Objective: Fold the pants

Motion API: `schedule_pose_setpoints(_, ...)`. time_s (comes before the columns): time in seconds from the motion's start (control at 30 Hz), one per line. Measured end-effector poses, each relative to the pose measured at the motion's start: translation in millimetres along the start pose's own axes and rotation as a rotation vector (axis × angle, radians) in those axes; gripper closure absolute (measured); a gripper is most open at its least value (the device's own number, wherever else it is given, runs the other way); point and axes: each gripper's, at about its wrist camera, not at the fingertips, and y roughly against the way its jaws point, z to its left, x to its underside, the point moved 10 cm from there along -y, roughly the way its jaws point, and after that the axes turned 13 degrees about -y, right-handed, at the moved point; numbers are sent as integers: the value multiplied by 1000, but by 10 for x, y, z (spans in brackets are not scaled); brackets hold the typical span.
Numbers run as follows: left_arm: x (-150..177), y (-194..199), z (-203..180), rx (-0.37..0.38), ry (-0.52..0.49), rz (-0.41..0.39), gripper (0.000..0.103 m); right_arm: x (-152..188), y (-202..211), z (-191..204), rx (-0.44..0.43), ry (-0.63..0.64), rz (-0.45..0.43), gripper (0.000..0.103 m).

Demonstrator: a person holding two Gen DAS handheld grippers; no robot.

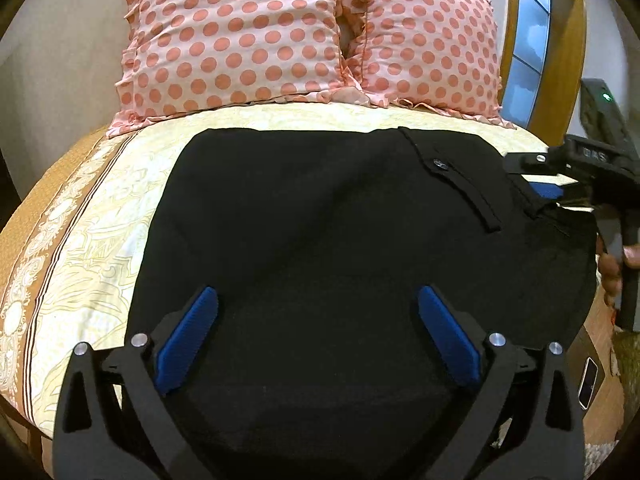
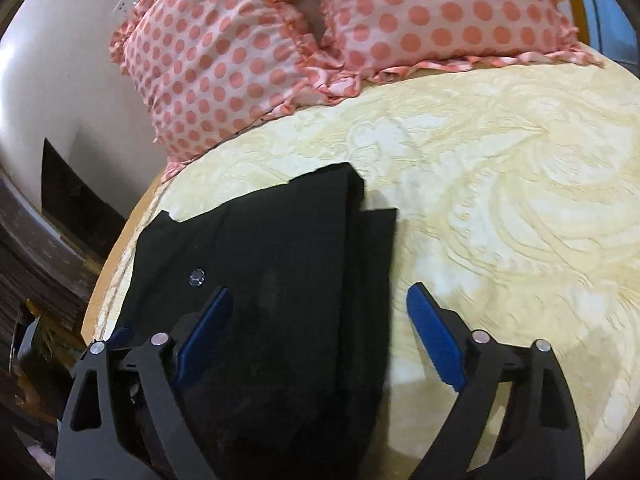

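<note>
Black pants lie folded on the cream patterned bedsheet, with a buttoned pocket flap toward the right. My left gripper is open just above the near part of the pants, holding nothing. My right gripper shows in the left wrist view at the pants' right edge. In the right wrist view the right gripper is open over the pants, whose folded edge and button lie between and left of its blue pads.
Two pink polka-dot pillows lean at the head of the bed. A wooden headboard stands at the back right. The bed edge drops off at the left. Bare sheet spreads right of the pants.
</note>
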Motion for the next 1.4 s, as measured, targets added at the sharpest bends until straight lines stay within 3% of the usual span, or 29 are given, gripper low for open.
schedule_pose_setpoints(0.1, 5, 0, -3, 3, -2, -9, 2, -26, -80, 6, 27, 27, 6, 26)
schedule_pose_setpoints(0.23, 9, -2, -7, 6, -3, -17, 2, -59, -126, -32, 33, 28, 16, 27)
schedule_pose_setpoints(0.37, 10, -1, -13, 7, -6, -24, 2, -24, -73, 42, 52, 111, -20, 45)
schedule_pose_setpoints(0.4, 9, 2, -15, 9, -7, -25, 2, -5, -40, 99, 58, 162, -38, 55)
schedule_pose_setpoints(0.47, 1, 20, -11, 26, -4, -22, 2, 16, -7, 165, 64, 213, -54, 55)
schedule_pose_setpoints(0.53, -39, 104, -5, 102, 31, -27, 2, 2, -45, 148, 77, 215, -43, 53)
schedule_pose_setpoints(0.6, -101, 201, 69, 164, 92, -36, 3, -34, -94, 79, 62, 168, -16, 46)
schedule_pose_setpoints(0.67, -176, 291, 255, 175, 153, -54, 3, -63, -130, 36, 43, 132, 2, 42)
schedule_pose_setpoints(0.77, -301, 361, 670, 119, 220, -80, 3, -86, -179, -4, 8, 98, 21, 40)
schedule_pose_setpoints(0.83, -350, 282, 916, 79, 233, -52, 3, -80, -164, 31, -10, 121, 16, 54)
schedule_pose_setpoints(0.9, -365, 132, 1078, 68, 245, 9, 5, -66, -91, 132, -22, 175, -12, 75)
schedule_pose_setpoints(0.97, -389, -5, 1150, 83, 250, 60, 10, -42, -19, 247, -31, 222, -36, 80)
schedule_pose_setpoints(1.13, -481, -349, 1084, 125, 192, 175, 19, -36, 27, 309, -41, 252, -49, 82)
schedule_pose_setpoints(1.23, -439, -524, 1091, 181, 245, 236, 19, -41, 0, 267, -48, 236, -45, 82)
schedule_pose_setpoints(1.4, -449, -597, 1047, 218, 237, 260, 27, -48, -38, 233, -55, 219, -33, 82)
